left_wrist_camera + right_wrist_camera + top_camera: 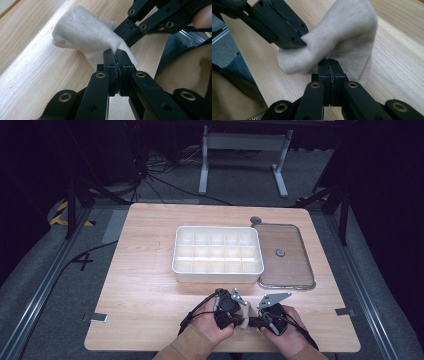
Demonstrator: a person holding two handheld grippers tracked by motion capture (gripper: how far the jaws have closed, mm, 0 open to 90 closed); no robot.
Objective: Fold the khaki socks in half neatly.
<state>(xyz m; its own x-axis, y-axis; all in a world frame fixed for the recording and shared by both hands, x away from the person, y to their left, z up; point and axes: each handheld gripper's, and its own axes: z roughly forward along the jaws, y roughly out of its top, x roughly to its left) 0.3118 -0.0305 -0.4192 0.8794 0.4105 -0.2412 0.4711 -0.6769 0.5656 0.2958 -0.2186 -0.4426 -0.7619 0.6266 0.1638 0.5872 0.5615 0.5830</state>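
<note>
Down at the bottom middle of the high view, the two hands sit close together, the left gripper (239, 316) and the right gripper (256, 321) pointing at each other with a pale cloth (245, 319), possibly a sock, stretched between them just above the table (150, 285). Each side has its own hold, which looks like a set-up for folding or pulling the fabric straight before it goes anywhere. In the left gripper view the cloth (87, 37) bunches toward the upper left of the frame, and the jaws are pressed tight together with a thin edge of fabric pinched between them; the other gripper (120, 31) comes in from the upper right and bites the same piece. From the right gripper view the picture is much the same: jaws clamped closed on a fold at the centre, the cloth (347, 32) rising to the upper right, the left gripper (298, 37) gripping its end at upper left. The white divided box (218, 253) and its clear lid (283, 255) wait in the middle of the high view, well apart from the hands.
</note>
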